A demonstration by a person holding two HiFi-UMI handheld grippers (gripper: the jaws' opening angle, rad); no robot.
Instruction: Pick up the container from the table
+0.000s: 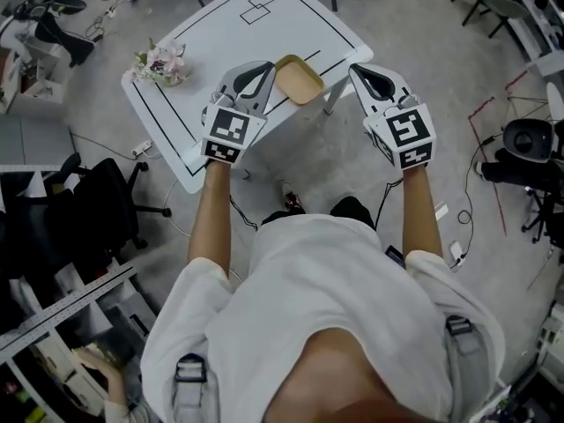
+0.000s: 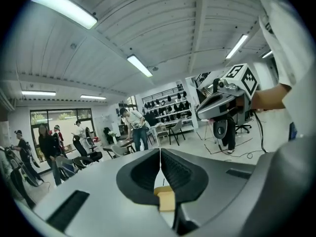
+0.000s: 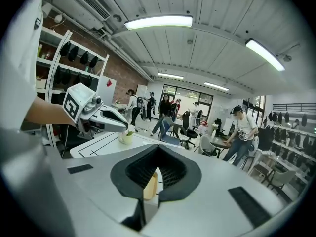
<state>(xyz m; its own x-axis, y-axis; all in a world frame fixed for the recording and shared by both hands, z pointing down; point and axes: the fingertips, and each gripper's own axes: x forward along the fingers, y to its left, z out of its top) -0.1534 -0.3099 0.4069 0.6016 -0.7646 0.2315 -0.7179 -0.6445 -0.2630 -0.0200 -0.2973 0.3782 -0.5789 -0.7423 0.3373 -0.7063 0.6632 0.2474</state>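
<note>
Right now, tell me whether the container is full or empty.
Empty: the head view looks down into the container and shows only its bare tan inside.

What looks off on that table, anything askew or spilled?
Only the container: it sits right at the near edge of the table, lying over the black outline rather than inside it. No spill or damage shows. The left gripper and right gripper both have their jaws together.
</note>
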